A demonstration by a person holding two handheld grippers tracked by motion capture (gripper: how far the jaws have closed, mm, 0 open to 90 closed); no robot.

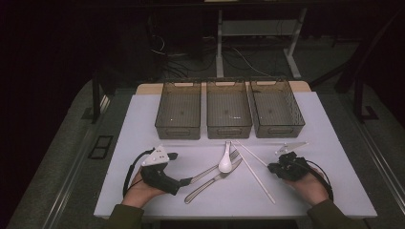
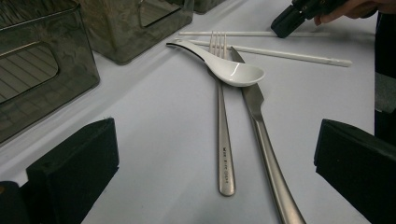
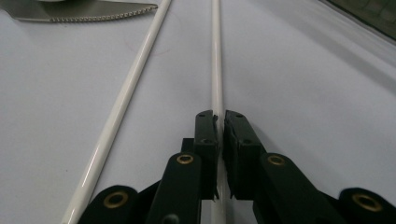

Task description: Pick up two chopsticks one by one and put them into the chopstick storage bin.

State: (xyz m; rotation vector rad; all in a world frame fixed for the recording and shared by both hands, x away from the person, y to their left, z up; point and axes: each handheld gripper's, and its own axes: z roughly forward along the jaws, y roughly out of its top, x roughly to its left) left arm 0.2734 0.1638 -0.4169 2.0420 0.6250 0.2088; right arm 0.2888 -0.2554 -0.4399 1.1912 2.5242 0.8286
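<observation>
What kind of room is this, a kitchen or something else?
Probably a lab or workshop for recording handling tasks, not a kitchen. A white table holds cutlery and three see-through bins set out in a neat row, the person holds camera grippers, and cables lie on the floor beyond under metal desk legs.

This is looking like a lab or test room, staged for recording rather than lived in. A white table (image 1: 143, 191) is sitting on a bare grey floor (image 1: 62, 157) in dim light, with three identical empty bins (image 1: 177, 116) lining up along its far edge. Behind it, loose cables (image 1: 239, 57) are trailing around the metal legs of a desk frame (image 1: 219, 47).
</observation>
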